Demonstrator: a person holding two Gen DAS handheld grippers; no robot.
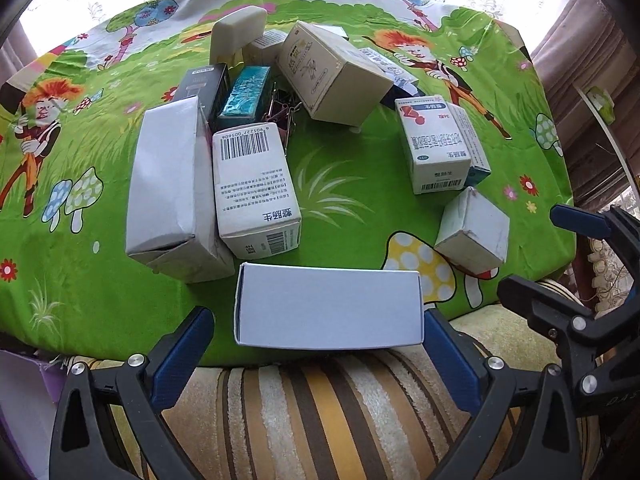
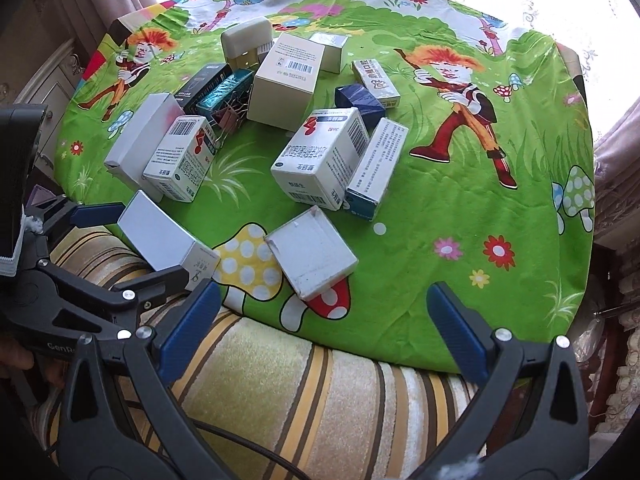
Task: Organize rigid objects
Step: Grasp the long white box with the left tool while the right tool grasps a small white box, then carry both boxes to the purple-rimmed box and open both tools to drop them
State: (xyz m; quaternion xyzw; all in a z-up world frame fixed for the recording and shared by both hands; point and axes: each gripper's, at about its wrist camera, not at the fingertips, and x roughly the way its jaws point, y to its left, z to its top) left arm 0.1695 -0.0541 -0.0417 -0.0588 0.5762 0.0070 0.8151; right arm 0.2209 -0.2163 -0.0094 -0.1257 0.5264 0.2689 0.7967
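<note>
Several cardboard boxes lie on a table under a green cartoon cloth (image 1: 352, 184). A plain white box (image 1: 328, 312) (image 2: 164, 236) sits at the near edge between the fingers of my left gripper (image 1: 318, 332) (image 2: 156, 240). That gripper is open; its right pad touches the box's end and a gap shows at the left pad. My right gripper (image 2: 320, 320) (image 1: 526, 248) is open and holds nothing. It hovers over the near edge, just short of a small white box (image 2: 312, 256) (image 1: 472, 232). Two printed medicine boxes (image 1: 256, 188) (image 1: 436, 144) lie further in.
A long white box (image 1: 168, 188), a large cream box (image 1: 332, 76), a teal box (image 1: 244, 96), a black box (image 1: 200, 84), binder clips (image 1: 284, 108) and a rounded white case (image 1: 240, 28) crowd the far left. A striped cushion (image 1: 320, 408) lies below the table's edge.
</note>
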